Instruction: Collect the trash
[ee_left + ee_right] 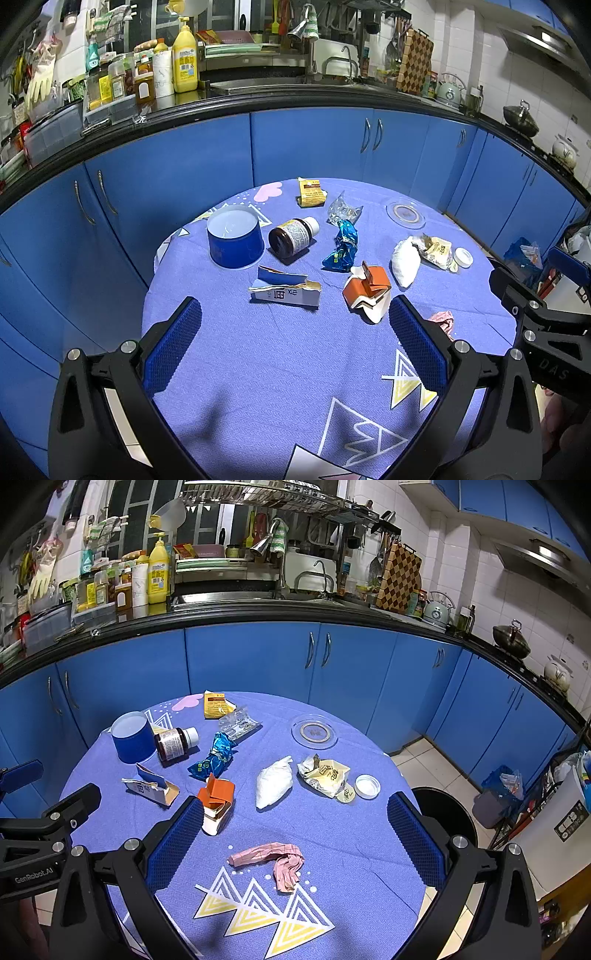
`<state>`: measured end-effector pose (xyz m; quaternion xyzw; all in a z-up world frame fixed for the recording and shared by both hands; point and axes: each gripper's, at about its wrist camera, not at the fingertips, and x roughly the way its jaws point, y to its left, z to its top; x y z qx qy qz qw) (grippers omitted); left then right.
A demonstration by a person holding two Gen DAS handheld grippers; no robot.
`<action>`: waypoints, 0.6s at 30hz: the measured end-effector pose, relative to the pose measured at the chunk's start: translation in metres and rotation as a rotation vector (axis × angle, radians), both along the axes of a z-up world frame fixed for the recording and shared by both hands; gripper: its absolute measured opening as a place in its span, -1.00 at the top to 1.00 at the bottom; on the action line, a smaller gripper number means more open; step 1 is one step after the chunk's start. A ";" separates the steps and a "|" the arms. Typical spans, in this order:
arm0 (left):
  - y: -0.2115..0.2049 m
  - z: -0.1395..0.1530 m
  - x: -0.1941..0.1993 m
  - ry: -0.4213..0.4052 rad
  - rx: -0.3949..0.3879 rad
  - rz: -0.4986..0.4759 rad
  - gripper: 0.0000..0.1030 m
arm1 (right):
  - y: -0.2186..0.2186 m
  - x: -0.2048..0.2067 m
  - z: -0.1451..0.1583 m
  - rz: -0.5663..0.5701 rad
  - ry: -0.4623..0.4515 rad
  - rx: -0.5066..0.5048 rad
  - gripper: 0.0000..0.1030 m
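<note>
Trash lies on a round table with a blue cloth [280, 354]. My left gripper [295, 332] is open and empty, above the cloth just short of a torn white-and-blue carton [284, 290] and a crushed orange carton [367, 291]. My right gripper [295, 830] is open and empty around a crumpled pink wrapper [273, 858]. Farther off lie a brown bottle [291, 236], a blue foil wrapper [341, 245], a white bag [275, 786], a cream wrapper [325, 775], a white lid [366, 786], a yellow packet [216, 705] and a clear blister pack [240, 722].
A blue tub [234, 236] stands at the table's left and a clear glass saucer [314, 733] at the far right. Blue cabinets [251, 657] and a cluttered counter run behind. A black bin [447, 812] and bags sit on the floor right of the table.
</note>
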<state>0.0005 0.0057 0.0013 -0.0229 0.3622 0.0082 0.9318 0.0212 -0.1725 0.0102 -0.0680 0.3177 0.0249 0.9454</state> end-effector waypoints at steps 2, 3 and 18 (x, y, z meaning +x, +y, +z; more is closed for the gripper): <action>0.000 0.000 0.000 0.000 0.001 0.000 -0.94 | 0.000 0.000 0.000 -0.001 0.001 0.001 -0.88; 0.000 0.000 0.000 0.000 0.001 0.000 -0.94 | 0.000 0.000 0.000 -0.001 0.001 0.001 -0.88; 0.000 -0.001 0.000 0.000 -0.003 0.000 -0.94 | -0.001 0.001 0.002 -0.001 0.002 0.000 -0.88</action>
